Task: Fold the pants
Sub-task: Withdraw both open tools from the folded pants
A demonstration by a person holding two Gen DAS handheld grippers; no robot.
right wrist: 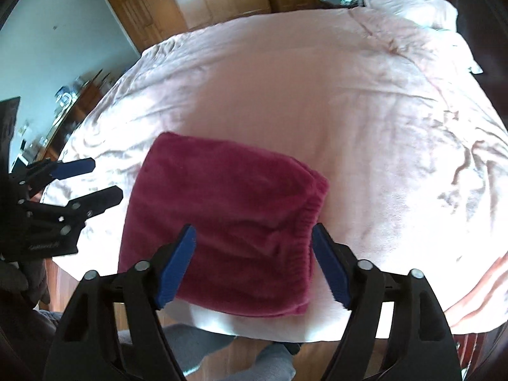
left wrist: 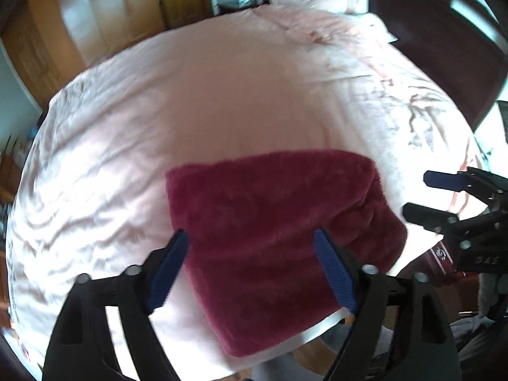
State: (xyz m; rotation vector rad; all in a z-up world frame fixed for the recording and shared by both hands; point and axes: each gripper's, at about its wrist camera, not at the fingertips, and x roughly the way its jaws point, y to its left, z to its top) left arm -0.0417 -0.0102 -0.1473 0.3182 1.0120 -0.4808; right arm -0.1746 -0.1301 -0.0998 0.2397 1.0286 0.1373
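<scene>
The dark red fleece pants (left wrist: 270,222) lie folded into a compact rectangle near the front edge of the pink bed (left wrist: 222,95); the ribbed waistband is at its right side (right wrist: 309,219). My left gripper (left wrist: 250,254) is open and empty, hovering above the bundle's near edge. My right gripper (right wrist: 254,247) is open and empty, also above the bundle (right wrist: 222,216). Each gripper shows in the other's view: the right one (left wrist: 416,195) beside the bundle's right side, the left one (right wrist: 106,181) beside its left side, both apart from the cloth.
The pink bedspread (right wrist: 349,111) is wrinkled, with a pillow (right wrist: 409,0) at the far end by a dark headboard (left wrist: 444,47). Wooden wardrobes (left wrist: 95,25) stand behind. A cluttered dresser (right wrist: 70,101) is at left. Wooden floor and the person's grey-clad legs (right wrist: 222,349) are below the bed edge.
</scene>
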